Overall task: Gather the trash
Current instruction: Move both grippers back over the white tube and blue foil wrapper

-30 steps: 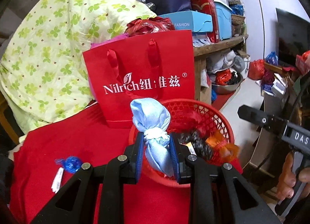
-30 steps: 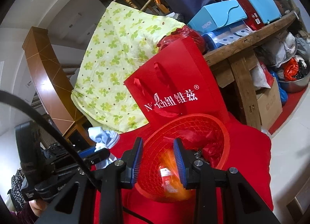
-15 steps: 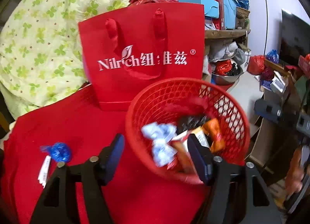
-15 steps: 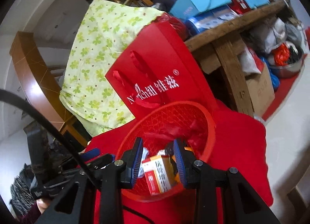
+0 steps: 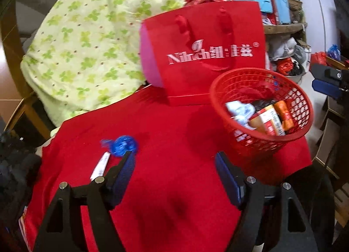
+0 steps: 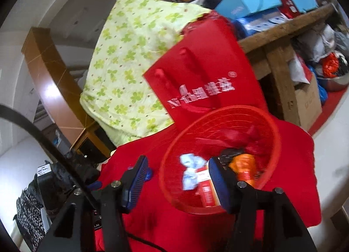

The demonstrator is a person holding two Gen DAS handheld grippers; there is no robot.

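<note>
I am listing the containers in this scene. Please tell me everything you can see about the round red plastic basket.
The round red plastic basket has lattice walls and a solid rim. It sits tilted on the red cloth, in front of the red paper bag; whether they touch is unclear. Inside lie a pale blue wad, a red and white box, an orange wrapper and something dark. No gripper touches it.

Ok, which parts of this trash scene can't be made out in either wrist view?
- Print on the small box in the red basket: motion blur, both views.
- Basket bottom: covered by trash, both views.
- White strip beside the blue wrapper: partly behind the left claw; missing from the right view.
- Red bag contents: hidden by its front.
</note>
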